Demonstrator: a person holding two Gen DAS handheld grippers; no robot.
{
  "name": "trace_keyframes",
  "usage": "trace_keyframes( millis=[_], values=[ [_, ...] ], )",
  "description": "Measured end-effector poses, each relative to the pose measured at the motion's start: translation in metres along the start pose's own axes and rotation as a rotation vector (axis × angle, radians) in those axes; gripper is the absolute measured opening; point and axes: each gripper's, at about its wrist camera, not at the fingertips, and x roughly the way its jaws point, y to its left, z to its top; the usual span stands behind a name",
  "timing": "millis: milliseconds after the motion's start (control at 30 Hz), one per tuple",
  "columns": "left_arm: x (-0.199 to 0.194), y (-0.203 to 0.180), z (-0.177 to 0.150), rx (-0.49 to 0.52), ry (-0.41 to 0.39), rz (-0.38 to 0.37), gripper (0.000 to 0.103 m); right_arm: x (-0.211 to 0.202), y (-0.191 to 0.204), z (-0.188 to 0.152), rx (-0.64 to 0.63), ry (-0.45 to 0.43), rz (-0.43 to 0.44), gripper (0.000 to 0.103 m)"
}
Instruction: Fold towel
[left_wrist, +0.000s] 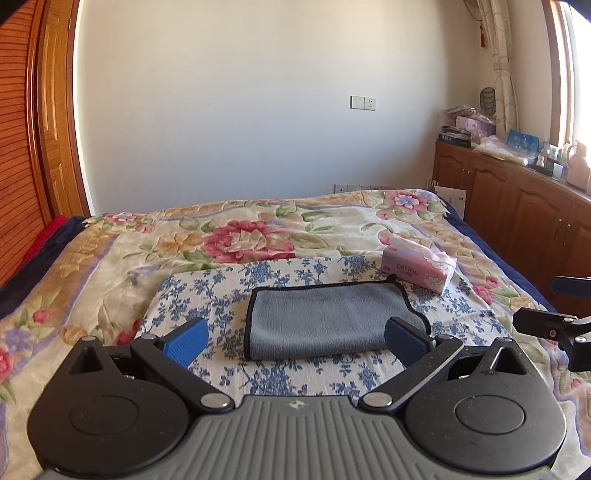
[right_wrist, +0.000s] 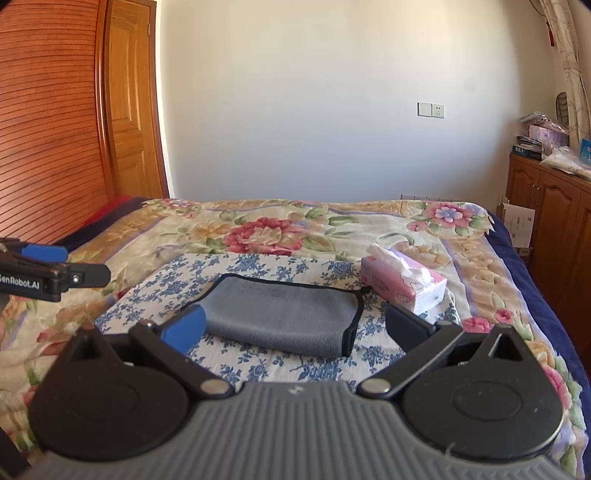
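Observation:
A grey towel (left_wrist: 325, 319) with a black hem lies folded on a blue-flowered white cloth (left_wrist: 207, 295) on the bed; it also shows in the right wrist view (right_wrist: 288, 314). My left gripper (left_wrist: 295, 341) is open and empty, held just in front of the towel's near edge. My right gripper (right_wrist: 295, 328) is open and empty, also just in front of the towel. The right gripper's fingers show at the right edge of the left wrist view (left_wrist: 546, 321). The left gripper's fingers show at the left edge of the right wrist view (right_wrist: 66, 273).
A pink tissue pack (left_wrist: 421, 269) lies just beyond the towel's right end, also in the right wrist view (right_wrist: 406, 284). The bed has a floral quilt (left_wrist: 110, 240). Wooden cabinets (left_wrist: 517, 199) with clutter stand right of the bed. A wooden door (right_wrist: 125, 110) is at the left.

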Motion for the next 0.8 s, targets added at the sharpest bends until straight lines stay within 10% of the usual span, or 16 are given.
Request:
trace_keyframes(
  millis=[800],
  values=[
    [-0.010, 0.008, -0.043, 0.002, 0.023, 0.015, 0.103, -0.012, 0.012, -0.029, 0.021, 0.037, 0.002, 0.103]
  ],
)
